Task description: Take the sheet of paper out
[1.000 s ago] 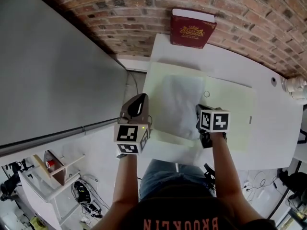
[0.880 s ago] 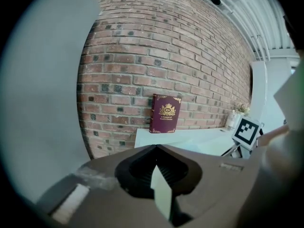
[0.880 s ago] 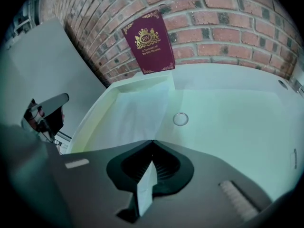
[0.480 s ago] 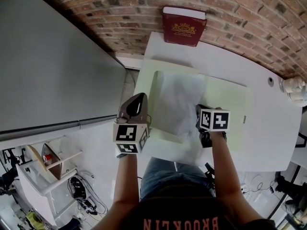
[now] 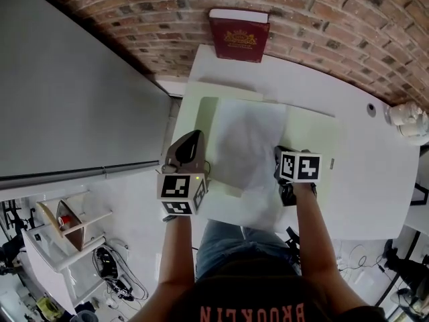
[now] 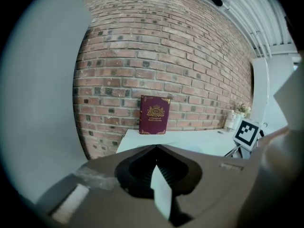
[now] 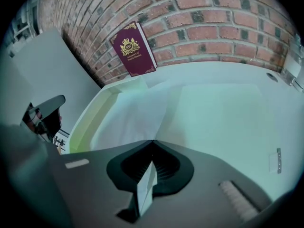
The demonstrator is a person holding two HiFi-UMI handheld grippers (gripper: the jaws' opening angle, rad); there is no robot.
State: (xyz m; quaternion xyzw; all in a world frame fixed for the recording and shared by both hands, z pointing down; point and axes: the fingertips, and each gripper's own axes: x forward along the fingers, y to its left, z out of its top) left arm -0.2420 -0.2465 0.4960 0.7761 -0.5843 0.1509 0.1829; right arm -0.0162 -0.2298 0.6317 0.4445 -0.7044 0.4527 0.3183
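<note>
Sheet of paper [image 5: 247, 146] lies partly out of the green folder [image 5: 312, 146], its 4 o'clock edge clenched by the right gripper [image 5: 280, 158]; at 9 o'clock the left gripper [image 5: 193, 146] clamps the folder's edge

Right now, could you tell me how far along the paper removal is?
Done: the sheet of paper sticks partly out of the folder. In hand: the left tool clamps what looks like the folder's edge, the right tool the sheet. Left: pulling it clear.
</note>
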